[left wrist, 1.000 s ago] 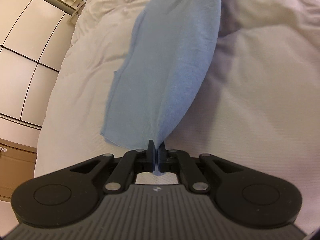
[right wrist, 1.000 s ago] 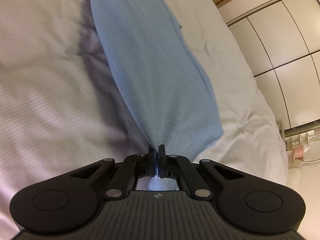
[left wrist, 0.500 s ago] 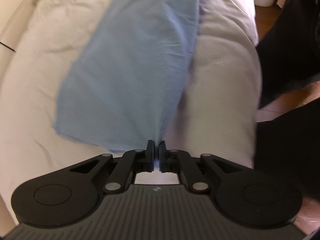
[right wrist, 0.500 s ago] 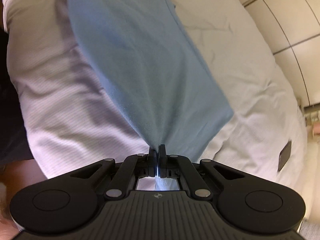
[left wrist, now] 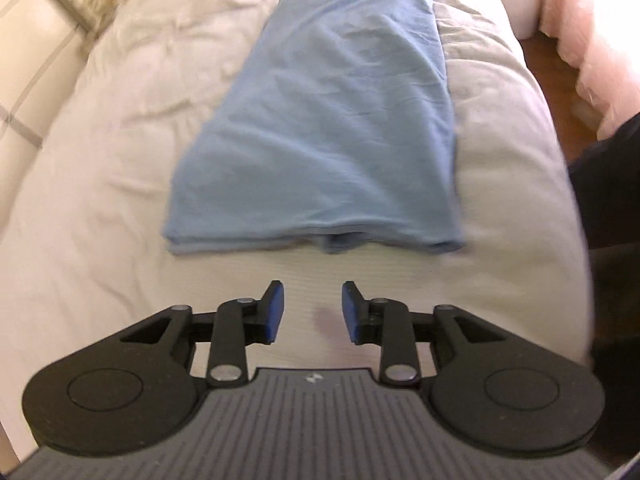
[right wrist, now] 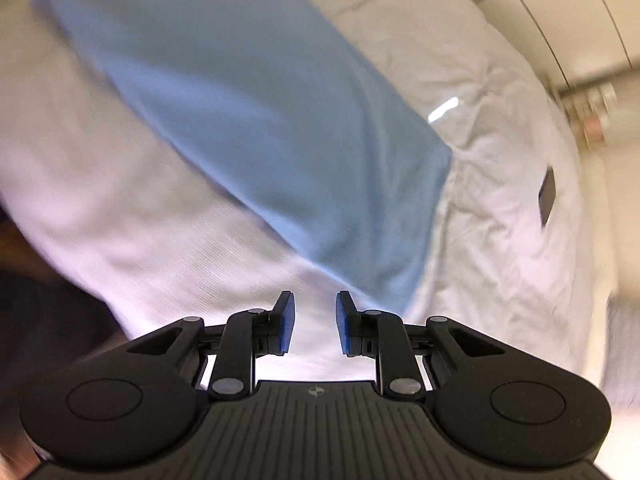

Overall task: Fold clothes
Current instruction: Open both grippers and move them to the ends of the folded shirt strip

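Note:
A light blue garment [left wrist: 332, 120] lies folded flat on the white bed cover [left wrist: 100, 184], its layered near edge facing my left gripper. My left gripper [left wrist: 312, 310] is open and empty, a short way back from that edge. In the right wrist view the same blue garment [right wrist: 248, 112] stretches away to the upper left. My right gripper [right wrist: 312, 326] is open and empty, just off the garment's near corner, above the bed cover [right wrist: 500, 240].
A dark flat object [right wrist: 547, 196] lies on the bed to the right. Cream cupboard doors [left wrist: 24, 72] stand beyond the bed. The bed's edge drops off at the right to a wooden floor [left wrist: 560, 92], beside a pink fabric [left wrist: 592, 40].
Both grippers were shut on the raised blue garment. Now both have opened and let go, and the garment lies folded on the bed. Both grippers have drawn back from it.

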Motion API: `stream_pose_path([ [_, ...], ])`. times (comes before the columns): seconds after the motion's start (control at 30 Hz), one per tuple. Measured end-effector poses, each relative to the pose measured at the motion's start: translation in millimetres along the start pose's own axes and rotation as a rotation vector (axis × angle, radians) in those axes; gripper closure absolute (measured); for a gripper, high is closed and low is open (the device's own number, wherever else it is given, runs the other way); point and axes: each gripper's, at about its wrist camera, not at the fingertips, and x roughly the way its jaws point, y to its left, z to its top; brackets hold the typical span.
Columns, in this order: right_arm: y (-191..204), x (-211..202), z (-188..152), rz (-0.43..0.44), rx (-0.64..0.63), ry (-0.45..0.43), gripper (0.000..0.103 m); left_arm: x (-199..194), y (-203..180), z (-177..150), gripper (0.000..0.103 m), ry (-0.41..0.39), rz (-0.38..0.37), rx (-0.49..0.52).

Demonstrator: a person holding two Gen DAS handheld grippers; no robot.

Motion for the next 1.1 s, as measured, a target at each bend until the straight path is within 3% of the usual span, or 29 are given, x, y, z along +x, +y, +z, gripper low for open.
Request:
stream_pose_path([
  [0.2,67,-40,67,0.113,0.248,-0.077,0.08,15,31,-3,0.07,-0.097,0.024,0.143],
  [0.3,96,-44,104,0.209,0.307,-0.149,0.08,34,41,2,0.07,-0.123,0.031,0.18],
  [0.4,113,-32,128,0.247,0.373,-0.181,0.08,55,48,5,0.07,-0.103,0.022,0.196],
  [0.53,104,-9,126,0.216,0.536,-0.172,0.08,77,50,0,0.069,-0.049,-0.015,0.218],
  [0.63,87,17,109,0.254,0.664,-0.051,0.081,77,51,-5,0.068,-0.036,-0.018,0.244],
  [0.73,84,10,88,0.286,0.675,-0.009,0.081,64,55,-8,0.05,-0.04,-0.007,0.267],
  [0.8,83,-1,80,0.279,0.67,-0.004,0.081,52,58,-12,0.048,-0.061,-0.001,0.303],
  [0.93,81,-18,77,0.271,0.694,-0.011,0.079,44,53,-24,0.041,-0.123,0.028,0.49],
  [1.1,83,-23,102,0.224,0.711,-0.064,0.069,73,37,-47,0.041,-0.225,0.045,0.782],
])
